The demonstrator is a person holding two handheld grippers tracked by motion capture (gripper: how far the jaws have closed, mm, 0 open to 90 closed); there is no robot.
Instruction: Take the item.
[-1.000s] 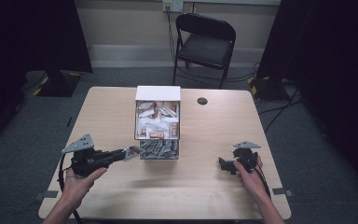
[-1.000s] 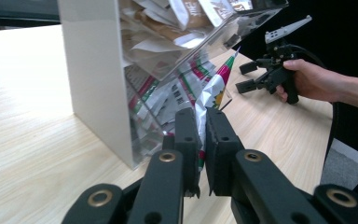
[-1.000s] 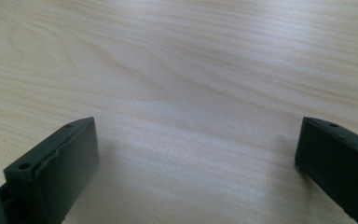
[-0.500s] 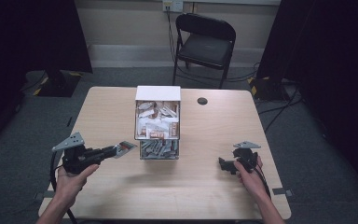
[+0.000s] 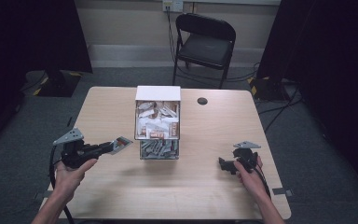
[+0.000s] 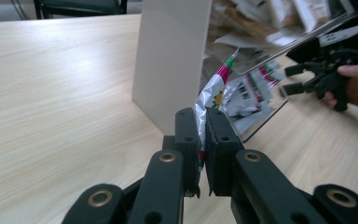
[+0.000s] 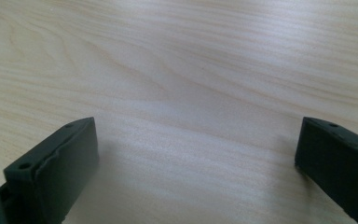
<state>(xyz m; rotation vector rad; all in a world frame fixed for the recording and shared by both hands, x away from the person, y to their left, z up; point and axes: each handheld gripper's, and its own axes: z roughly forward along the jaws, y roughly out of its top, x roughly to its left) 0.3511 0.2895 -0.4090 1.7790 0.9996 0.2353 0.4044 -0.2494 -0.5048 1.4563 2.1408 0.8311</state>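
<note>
the left gripper point(image 6: 202, 140) is clamped on a shiny sachet point(image 5: 121, 143), held just off the box point(image 5: 157, 93), probably freshly picked from the packets there. the right gripper point(image 5: 228, 166) rests spread wide and empty low over the table point(image 5: 205, 196), well apart, likely just waiting.

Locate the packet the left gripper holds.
In the high view, the packet sits pinched in the left gripper, left of the box, above the table.

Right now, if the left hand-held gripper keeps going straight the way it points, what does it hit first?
Probably the organizer box. The left hand-held gripper, shut on a foil packet, points at the box's white side panel and near corner. The packet's tip would likely touch first; depth is uncertain.
</note>
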